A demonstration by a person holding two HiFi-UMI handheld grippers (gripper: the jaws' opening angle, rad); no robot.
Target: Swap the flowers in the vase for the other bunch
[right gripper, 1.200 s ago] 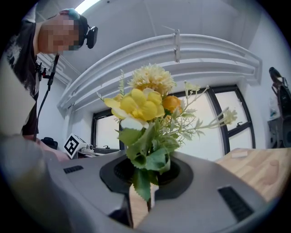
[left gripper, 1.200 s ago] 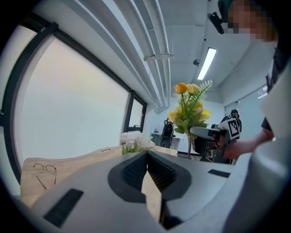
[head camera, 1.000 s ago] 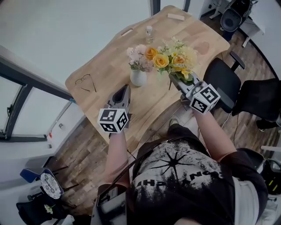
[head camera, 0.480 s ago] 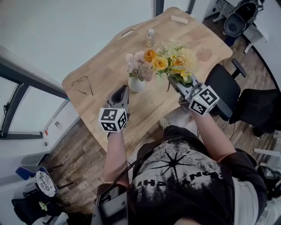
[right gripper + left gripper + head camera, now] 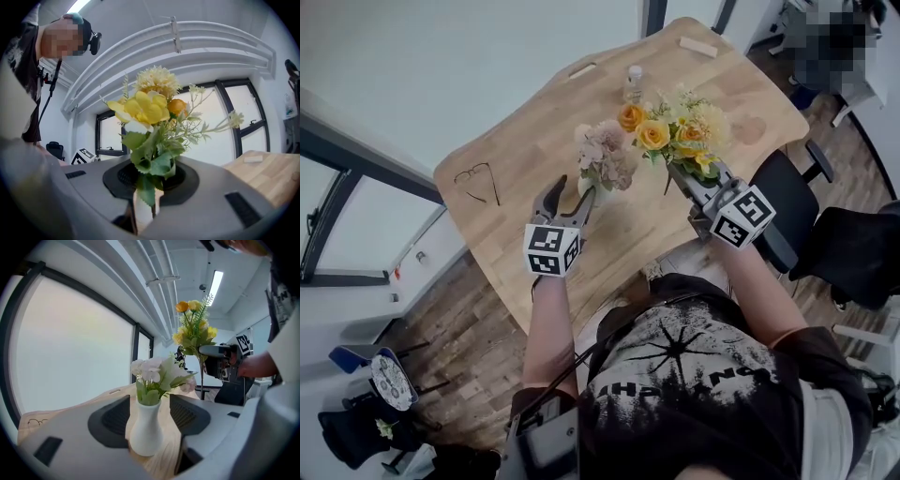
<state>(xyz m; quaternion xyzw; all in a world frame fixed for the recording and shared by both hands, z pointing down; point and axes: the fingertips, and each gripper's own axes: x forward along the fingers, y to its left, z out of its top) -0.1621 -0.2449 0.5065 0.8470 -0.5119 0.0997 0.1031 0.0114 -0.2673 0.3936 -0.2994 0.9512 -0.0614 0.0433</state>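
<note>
A white vase [image 5: 146, 430] of pale pink flowers [image 5: 605, 159] stands on the wooden table [image 5: 525, 141]. My left gripper [image 5: 569, 195] points at it with its jaws opening. In the left gripper view the vase sits between the two pads [image 5: 112, 420] with a gap on each side. My right gripper [image 5: 682, 173] is shut on the stems of the yellow and orange bunch [image 5: 675, 131] and holds it upright in the air just right of the vase. That bunch [image 5: 150, 122] fills the right gripper view, and the stems run down between the jaws.
A pair of glasses [image 5: 480, 178] lies at the table's left. A small bottle [image 5: 634, 82] and two wooden blocks [image 5: 698, 47] sit near the far edge. A black office chair [image 5: 792, 202] stands by the table's right side.
My left gripper has moved forward to the vase, and its shut jaws have spread to either side of it. The right gripper has shifted a little with the yellow bunch.
</note>
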